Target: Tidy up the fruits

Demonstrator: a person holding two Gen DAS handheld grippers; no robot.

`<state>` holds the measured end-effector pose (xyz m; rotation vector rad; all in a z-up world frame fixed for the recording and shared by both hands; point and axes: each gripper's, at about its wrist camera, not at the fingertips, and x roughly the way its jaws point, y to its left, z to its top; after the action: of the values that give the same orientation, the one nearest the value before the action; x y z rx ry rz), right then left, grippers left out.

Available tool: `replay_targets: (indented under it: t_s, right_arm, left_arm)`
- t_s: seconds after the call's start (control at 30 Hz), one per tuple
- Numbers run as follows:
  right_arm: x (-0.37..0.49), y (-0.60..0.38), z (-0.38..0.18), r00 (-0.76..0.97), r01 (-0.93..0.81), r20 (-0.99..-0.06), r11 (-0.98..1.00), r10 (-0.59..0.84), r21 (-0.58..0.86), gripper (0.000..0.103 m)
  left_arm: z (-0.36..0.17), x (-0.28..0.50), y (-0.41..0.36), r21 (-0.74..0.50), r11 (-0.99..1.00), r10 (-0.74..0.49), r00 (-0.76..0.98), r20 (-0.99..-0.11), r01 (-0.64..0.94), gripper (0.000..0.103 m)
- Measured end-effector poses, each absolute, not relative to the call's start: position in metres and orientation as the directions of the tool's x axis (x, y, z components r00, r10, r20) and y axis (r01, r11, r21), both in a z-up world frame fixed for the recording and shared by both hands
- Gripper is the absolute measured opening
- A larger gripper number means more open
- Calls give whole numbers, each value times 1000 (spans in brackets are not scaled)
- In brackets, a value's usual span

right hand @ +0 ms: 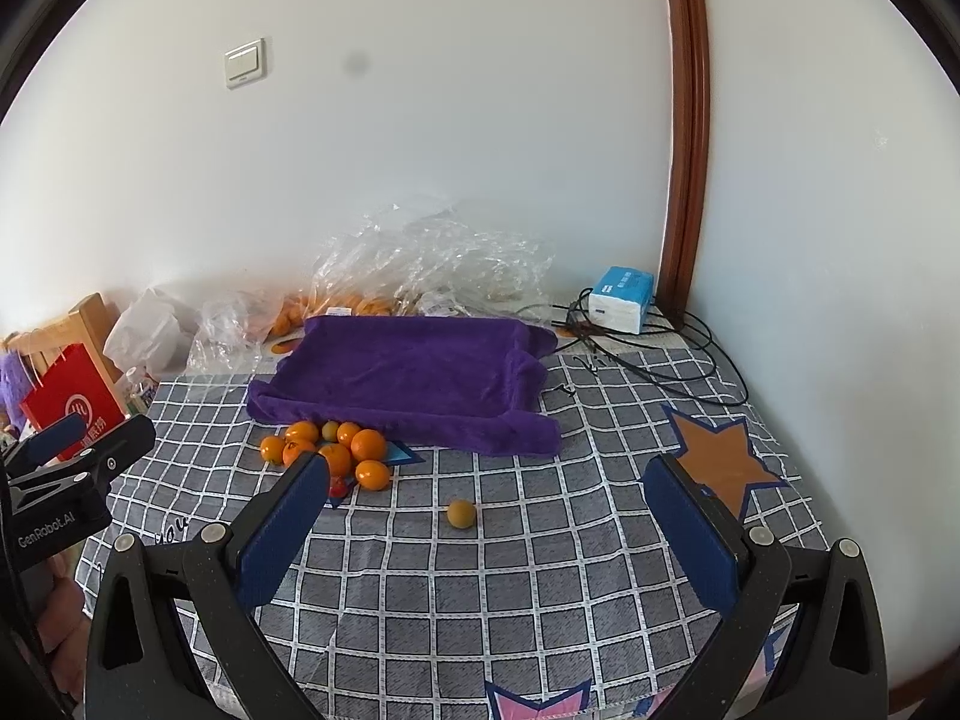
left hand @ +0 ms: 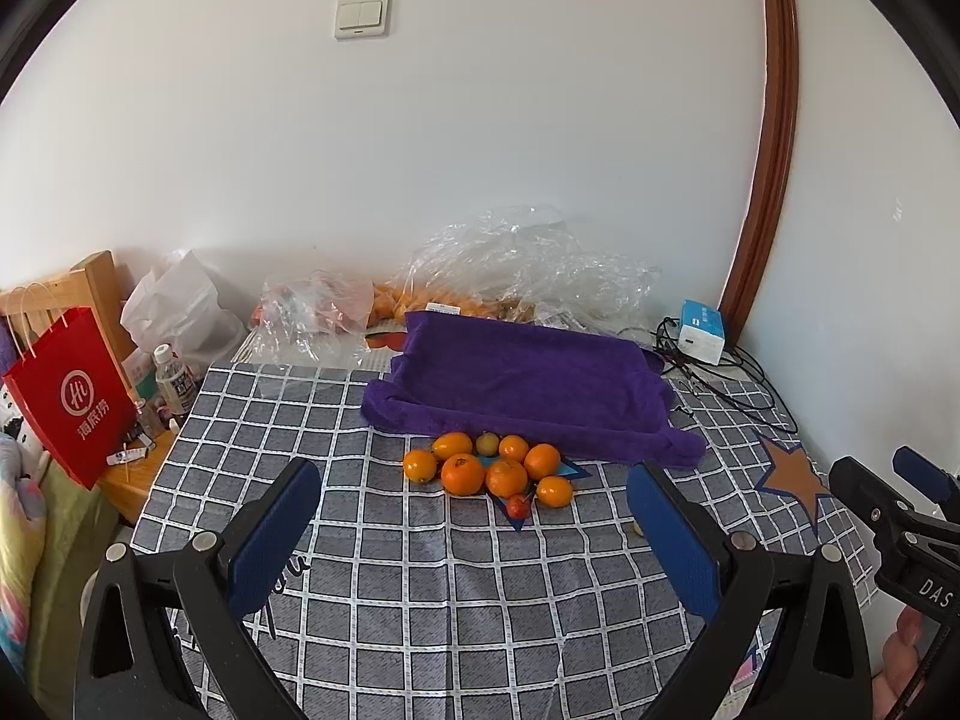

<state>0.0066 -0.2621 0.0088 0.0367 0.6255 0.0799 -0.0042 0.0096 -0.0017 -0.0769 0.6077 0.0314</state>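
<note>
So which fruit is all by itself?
The small yellowish fruit on the checked cloth, apart from the orange pile by the purple towel.

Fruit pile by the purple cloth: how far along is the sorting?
Looks barely begun. Done: nothing visibly sorted; the oranges, a greenish fruit and a small red fruit sit mixed in one cluster against the purple cloth. One yellowish fruit lies apart on the checked tablecloth. In hand: nothing; left gripper and right gripper are open. Left: all the grouping.
</note>
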Motion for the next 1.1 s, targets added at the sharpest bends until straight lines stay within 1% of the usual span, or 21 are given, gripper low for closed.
replay_targets:
  t_s: [0.73, 0.97, 1.1]
  right_arm:
    - [8, -255, 3, 802, -57, -594, 998, 63, 29, 103]
    - [12, -253, -6, 807, -49, -589, 999, 52, 21, 103]
    - [22, -256, -19, 801, -39, -596, 998, 59, 46, 103]
  left_arm:
    - [-3, -5, 15, -69, 996, 7, 820, -572, -57, 103]
    - [-15, 3, 23, -68, 995, 18, 813, -582, -70, 103]
    - [-29, 13, 33, -73, 993, 33, 804, -594, -95, 103]
